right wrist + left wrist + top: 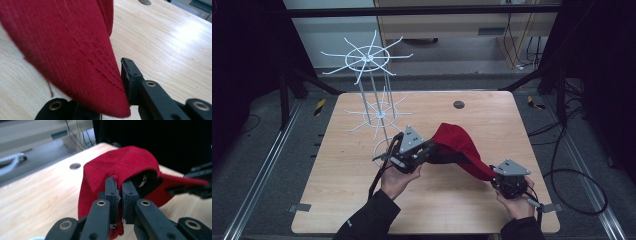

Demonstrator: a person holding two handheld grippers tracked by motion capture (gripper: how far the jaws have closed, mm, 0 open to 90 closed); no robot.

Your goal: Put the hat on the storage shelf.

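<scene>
Cap, red, hangs between the two grippers above the wooden table, lifted rather than lying flat; the left gripper has its jaws pinched nearly together on the back edge of the crown, cloth sandwiched between them, the dark hollow of the cap opening just beyond the jaw tips. At the other end the right gripper takes the brim; the stitched red brim lies across and over one jaw and hides it, the other jaw standing just beside the brim's edge — they look closed on it, since the brim is borne up there. A white wire rack with spoked arms stands beyond the left gripper, and my guess is the cap is bound for one of those arms. To do that well, I'd keep both pinches firm and the cap stretched lightly between the jaws; slack would let the crown fold — then bring the hollow toward an arm tip squarely, releasing only once it's seated.
</scene>
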